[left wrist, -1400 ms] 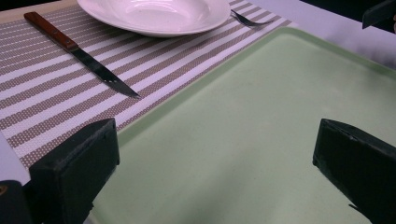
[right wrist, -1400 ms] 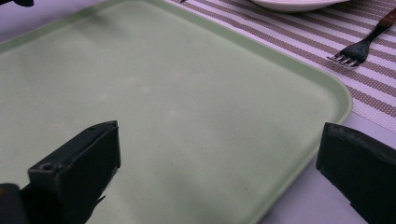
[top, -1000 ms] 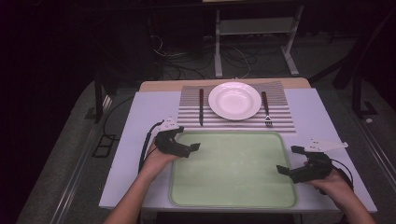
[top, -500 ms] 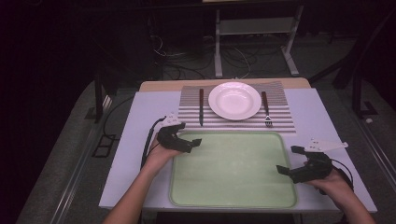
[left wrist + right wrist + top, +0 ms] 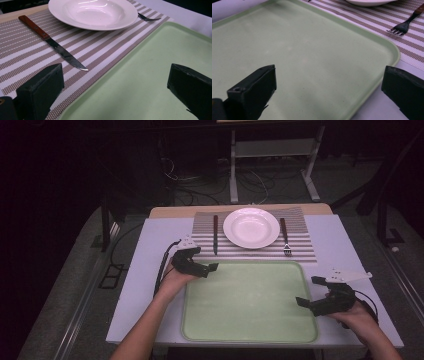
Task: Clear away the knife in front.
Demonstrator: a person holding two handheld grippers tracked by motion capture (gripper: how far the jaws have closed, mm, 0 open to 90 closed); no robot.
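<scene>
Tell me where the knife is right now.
In the high view the knife lies on the striped placemat, just left of the white plate, beyond the green tray and near the left gripper.

Both hand-held grippers — left point(image 5: 212, 267), right point(image 5: 300, 301) — agape

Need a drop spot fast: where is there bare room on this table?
The green tray is bare between the left gripper and right gripper. The striped placemat is crowded: knife, plate, fork.

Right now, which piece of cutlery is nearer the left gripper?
The knife, left of the plate; the fork lies on the plate's far side from the left gripper.
</scene>
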